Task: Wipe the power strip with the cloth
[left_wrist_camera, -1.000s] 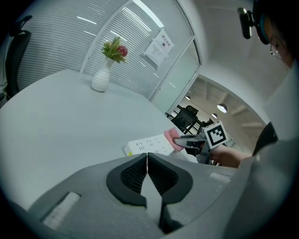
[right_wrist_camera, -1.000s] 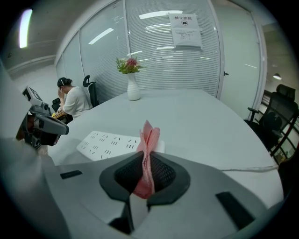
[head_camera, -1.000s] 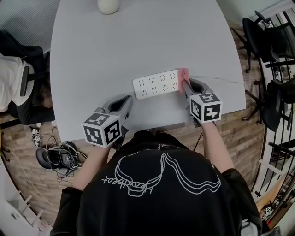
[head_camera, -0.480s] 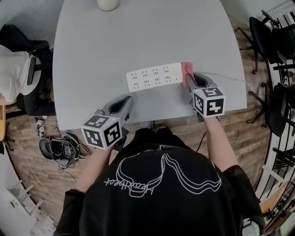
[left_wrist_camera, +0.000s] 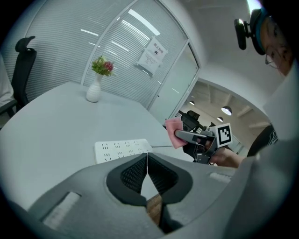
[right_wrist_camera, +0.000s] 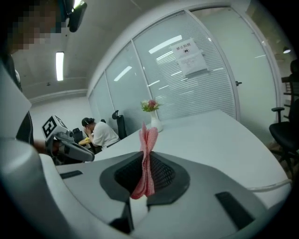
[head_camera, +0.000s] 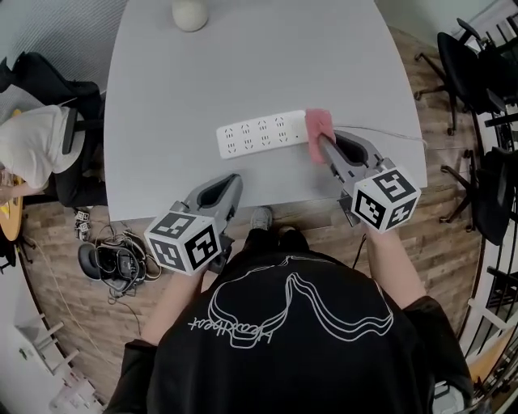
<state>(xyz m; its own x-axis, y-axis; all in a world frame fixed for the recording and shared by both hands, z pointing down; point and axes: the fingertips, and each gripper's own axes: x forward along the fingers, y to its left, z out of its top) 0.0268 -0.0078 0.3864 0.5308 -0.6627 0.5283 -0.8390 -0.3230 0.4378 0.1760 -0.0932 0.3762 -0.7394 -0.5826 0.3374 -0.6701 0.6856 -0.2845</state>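
A white power strip (head_camera: 263,134) lies flat near the front of the grey table (head_camera: 243,65), with its thin cable (head_camera: 388,134) trailing to the right. My right gripper (head_camera: 321,144) is shut on a pink cloth (head_camera: 318,123) at the strip's right end. The left gripper view shows that cloth (left_wrist_camera: 174,132) held in the air above the table, right of the strip (left_wrist_camera: 122,149). In the right gripper view the cloth (right_wrist_camera: 147,154) stands pinched upright between the jaws. My left gripper (head_camera: 232,181) hangs shut and empty at the table's front edge, apart from the strip.
A white vase (head_camera: 189,12) with flowers stands at the table's far side. Black office chairs (head_camera: 477,65) crowd the right. A seated person (head_camera: 28,145) is at the left, with cables and headphones (head_camera: 113,271) on the wooden floor.
My right gripper has lifted off the table with the pink cloth, staying near the strip's right end. The left gripper has hardly moved.
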